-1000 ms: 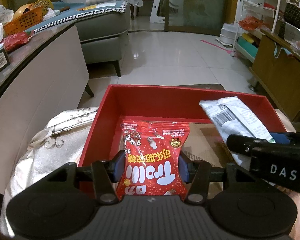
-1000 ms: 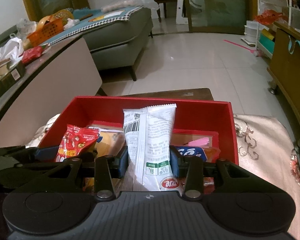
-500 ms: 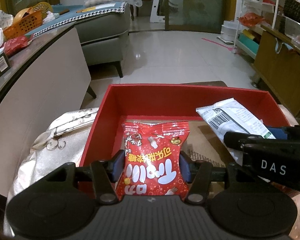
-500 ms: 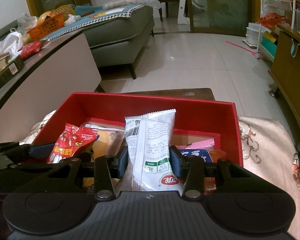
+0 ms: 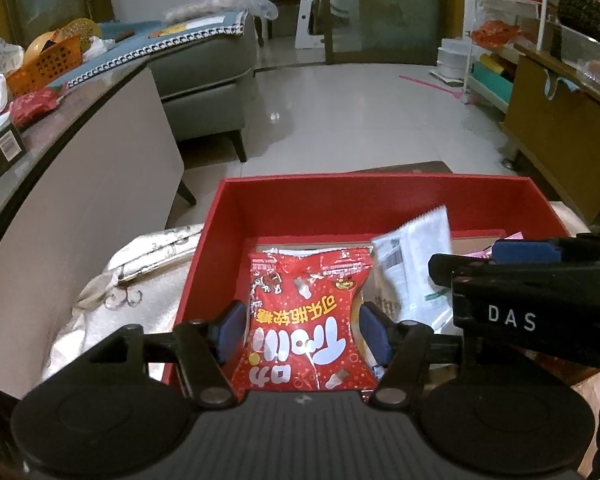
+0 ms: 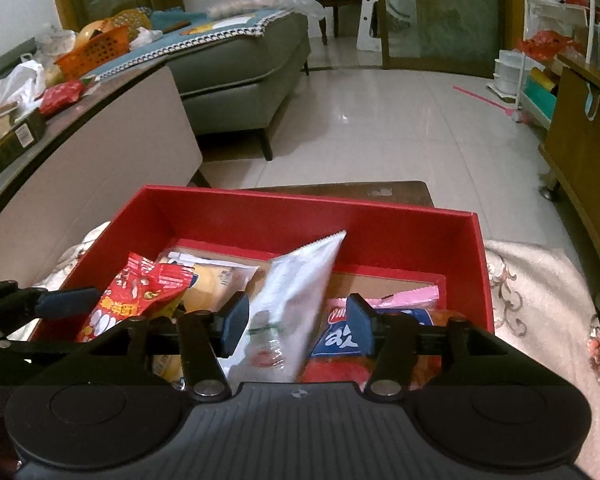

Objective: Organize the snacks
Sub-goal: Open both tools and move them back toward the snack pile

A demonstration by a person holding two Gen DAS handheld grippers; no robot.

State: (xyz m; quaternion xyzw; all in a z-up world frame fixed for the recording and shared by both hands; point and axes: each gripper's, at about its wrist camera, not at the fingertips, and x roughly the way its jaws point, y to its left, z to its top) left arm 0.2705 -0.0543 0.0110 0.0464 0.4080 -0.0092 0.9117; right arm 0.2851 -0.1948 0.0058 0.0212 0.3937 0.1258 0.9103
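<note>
Both grippers hung over a red box (image 5: 364,196) set on a pale embroidered cloth (image 6: 540,304), each pointing steeply down into it.

Left gripper (image 5: 302,332): its jaws had just been opening. The red candy bag (image 5: 306,320) stood between the 2 blue pads (image 5: 230,330), upright, print upside down from this camera. A thin gap showed at either pad, so the bag read as let go, no longer pinched, its lower end down inside the box at the left.

Right gripper (image 6: 296,328): its jaws had also just been opening, and they stood visibly apart. The white packet (image 6: 296,300) sat between them, leaning toward the left pad and blurred (it looked to be tipping). The right pad was clear of it; contact at the left pad could not be judged. I took it as released.

The box also held a yellow packet (image 6: 208,284) behind the candy bag, a pink wrapper (image 6: 396,294) and a blue-and-red bag (image 6: 340,336) at the right side, all lying on the brown cardboard floor (image 6: 380,284).

In the left wrist view the right gripper's black body crossed the lower right, with the white packet just beside the candy bag.

Around: a grey sofa (image 5: 204,80), an orange basket (image 5: 46,66) on the counter at left, a wooden cabinet (image 5: 560,140) at right, glossy tiled floor (image 5: 360,120).
</note>
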